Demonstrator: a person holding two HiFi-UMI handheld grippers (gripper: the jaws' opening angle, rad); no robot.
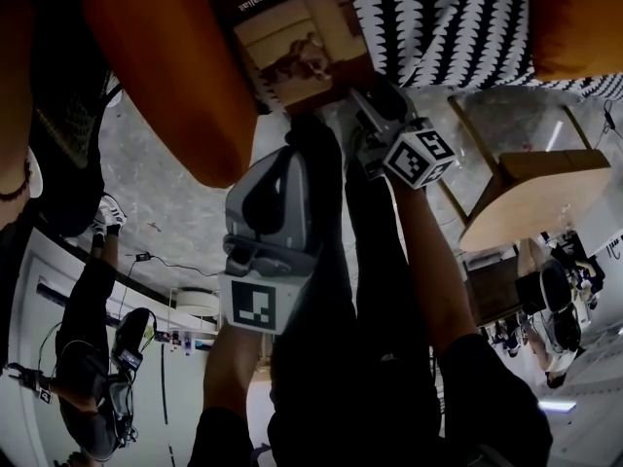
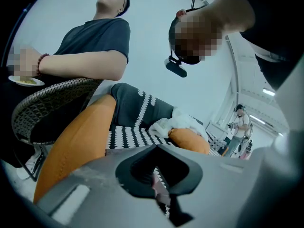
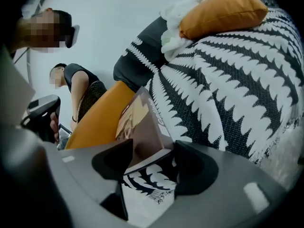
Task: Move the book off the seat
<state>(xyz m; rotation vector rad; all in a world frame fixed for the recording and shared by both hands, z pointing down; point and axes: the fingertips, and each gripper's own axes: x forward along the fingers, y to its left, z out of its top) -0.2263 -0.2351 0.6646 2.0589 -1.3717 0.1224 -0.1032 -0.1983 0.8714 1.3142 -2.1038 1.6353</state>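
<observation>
Two tongs reach toward the black-and-white patterned seat (image 3: 228,89) from its near edge. The right tongs (image 3: 151,158) are released: the jaws stand wide apart with the near corner of the book (image 3: 142,127) between them, and neither pad can be seen pressing on it. The book is on the seat at its left end. It is tilted up, with one face leaning against the orange armrest (image 3: 102,120) and its lower edge on the patterned fabric.

The left tongs (image 2: 160,175) are clenched, with the jaws together but for a thin slit and nothing gripped. In the head view they sit just left of the right tongs and a little nearer, aimed at the seat beside the armrest.

At the far right of the seat lies an orange cushion (image 3: 223,13), with a crumpled white cloth (image 3: 171,37) touching its left side. Left of the armrest, a person (image 2: 90,46) in a dark T-shirt stands by a wicker chair (image 2: 47,103). A second person (image 2: 239,127) stands far off to the right.
</observation>
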